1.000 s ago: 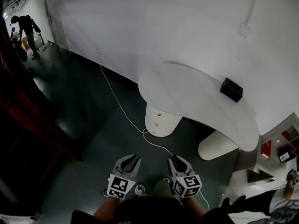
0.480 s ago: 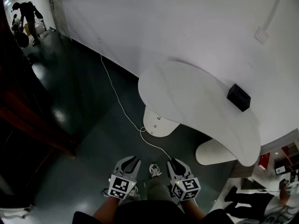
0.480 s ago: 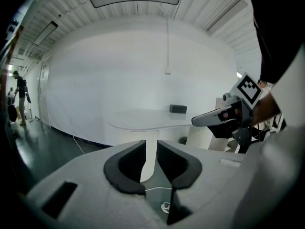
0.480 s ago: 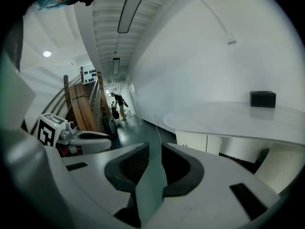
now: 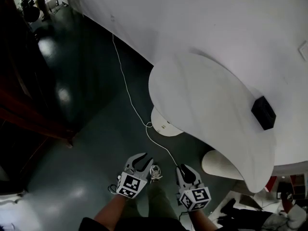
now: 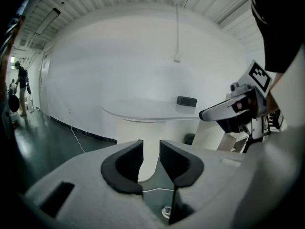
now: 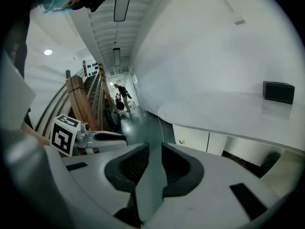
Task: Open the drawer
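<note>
The left gripper point(image 6: 151, 159) and right gripper point(image 7: 155, 163) are hanging low over the dark floor point(image 5: 86, 143), well apart from the white desk point(image 5: 207, 100). The left jaws have just been opening and are standing apart, empty. The right jaws are parted too, holding nothing. The drawer point(image 7: 190, 138), seemingly closed, is sitting under the desk.

A small black box point(image 5: 263, 112) sits on the white curved tabletop point(image 5: 207, 95), toward its right end. Beneath it stand a white rounded cabinet point(image 5: 162, 125) at left and a ribbed white pedestal point(image 5: 219, 165) at right. A thin white cable point(image 5: 126, 88) crosses the floor just beside the cabinet.
</note>
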A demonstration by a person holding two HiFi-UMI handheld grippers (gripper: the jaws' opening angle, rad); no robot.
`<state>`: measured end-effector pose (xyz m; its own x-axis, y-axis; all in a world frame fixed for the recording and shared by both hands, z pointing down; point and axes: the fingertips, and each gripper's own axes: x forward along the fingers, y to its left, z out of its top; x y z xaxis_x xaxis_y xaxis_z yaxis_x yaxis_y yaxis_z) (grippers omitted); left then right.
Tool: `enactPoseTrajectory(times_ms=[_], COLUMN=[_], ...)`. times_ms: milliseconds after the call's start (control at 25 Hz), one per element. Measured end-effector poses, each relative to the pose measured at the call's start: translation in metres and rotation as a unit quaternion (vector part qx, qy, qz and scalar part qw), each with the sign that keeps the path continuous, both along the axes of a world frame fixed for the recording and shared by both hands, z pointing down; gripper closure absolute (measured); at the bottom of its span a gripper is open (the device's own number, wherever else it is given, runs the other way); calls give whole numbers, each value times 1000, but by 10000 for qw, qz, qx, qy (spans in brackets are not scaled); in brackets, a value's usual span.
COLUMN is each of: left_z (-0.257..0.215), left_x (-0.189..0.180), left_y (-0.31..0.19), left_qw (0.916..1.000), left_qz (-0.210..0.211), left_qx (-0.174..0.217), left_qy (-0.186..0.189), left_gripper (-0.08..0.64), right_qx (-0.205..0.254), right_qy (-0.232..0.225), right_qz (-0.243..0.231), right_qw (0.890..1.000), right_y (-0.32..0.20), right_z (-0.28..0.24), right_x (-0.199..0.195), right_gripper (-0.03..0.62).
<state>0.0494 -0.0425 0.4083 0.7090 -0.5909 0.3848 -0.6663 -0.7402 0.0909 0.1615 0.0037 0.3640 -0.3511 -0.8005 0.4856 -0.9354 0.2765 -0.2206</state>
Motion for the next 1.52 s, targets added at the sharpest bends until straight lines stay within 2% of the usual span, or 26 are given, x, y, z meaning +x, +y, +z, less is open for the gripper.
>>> enactPoseTrajectory(times_ms=[200,640,960,1520], left_z=[50,114,142,180], left_x=[23,54,81,119], left_y=[-26,-96,-133,-164], left_qw=[9994,9984,9987,9986], left_qz=[-204,-433,-384,-352], left_qx=[-269,-242,-137,-50], left_qy=[62,261,311,383], left_gripper=[460,430,403,386], right_qx=[-219,-440,-536,-825], right_qy=[44,111,166,173], right_qz=[-72,-312,-473,-559], right_qw=[9997,9985,9973,9949], right_y=[-11,-26,-40,-39], right_z=[32,91,114,151], right_x=[13,21,28,39], right_gripper=[525,525,525,525])
